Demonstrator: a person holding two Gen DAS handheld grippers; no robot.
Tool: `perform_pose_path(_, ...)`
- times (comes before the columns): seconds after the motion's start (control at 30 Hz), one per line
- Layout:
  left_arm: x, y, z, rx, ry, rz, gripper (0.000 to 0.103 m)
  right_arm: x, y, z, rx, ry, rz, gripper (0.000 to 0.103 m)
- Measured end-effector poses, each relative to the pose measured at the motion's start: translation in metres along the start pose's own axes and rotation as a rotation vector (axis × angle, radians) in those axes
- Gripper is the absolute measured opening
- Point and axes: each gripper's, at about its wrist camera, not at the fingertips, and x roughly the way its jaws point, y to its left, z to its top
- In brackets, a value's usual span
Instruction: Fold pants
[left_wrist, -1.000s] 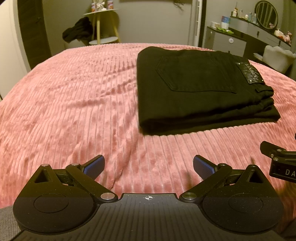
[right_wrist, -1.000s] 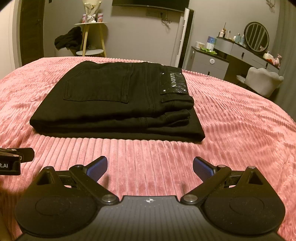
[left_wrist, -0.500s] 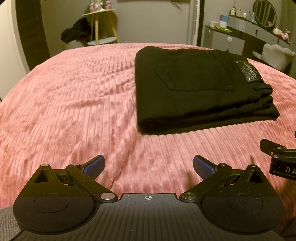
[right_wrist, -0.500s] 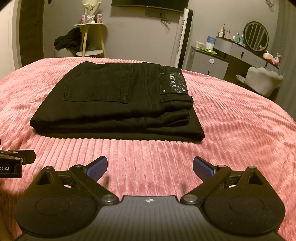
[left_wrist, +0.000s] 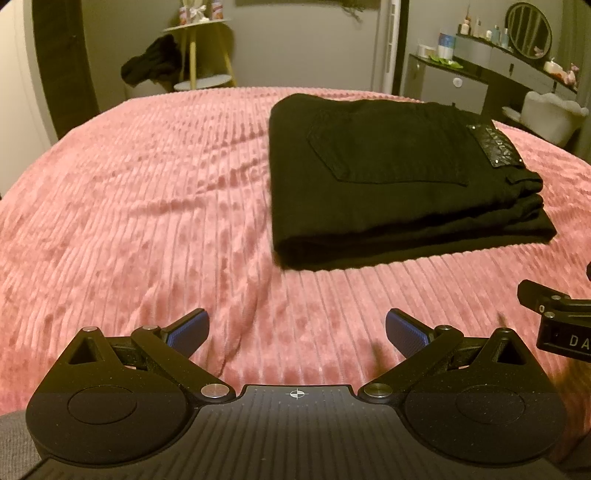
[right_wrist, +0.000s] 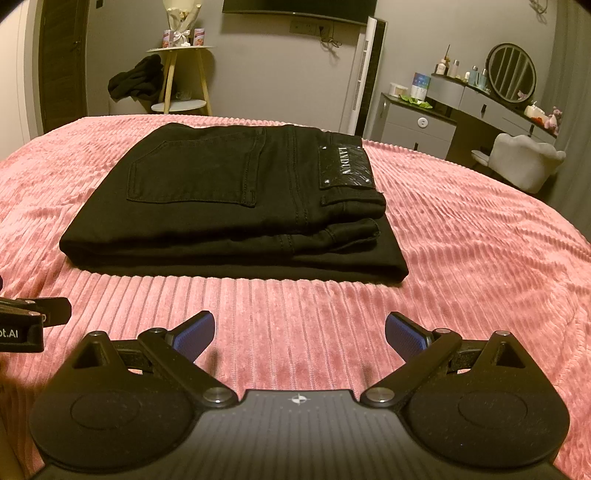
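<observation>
black pants (right_wrist: 229, 206) lie folded in a compact stack on the pink bedspread (left_wrist: 129, 221), unchanged from a second ago, left gripper (left_wrist: 295, 328) and right gripper (right_wrist: 299, 328) still near, fingers apart, holding nothing; folding judged complete.

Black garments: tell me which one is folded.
The black pants on the pink bedspread, stacked flat with the leather patch up. The other dark garment hangs crumpled by the side table.
</observation>
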Motion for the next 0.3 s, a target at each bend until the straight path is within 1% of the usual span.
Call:
perform_pose_path(0.2,-0.0003,-0.0045,-0.0003,0.030,-0.003,-0.011,0.103,0.0000,-0.0002,-0.0002,0.001,-0.001,0.000,0.099)
perform_pose_path(0.3,0.0015,-0.0057,0.0000,0.039,0.005,-0.003,0.103,-0.0004,-0.0001,0.0001,0.002,-0.001,-0.001,0.099)
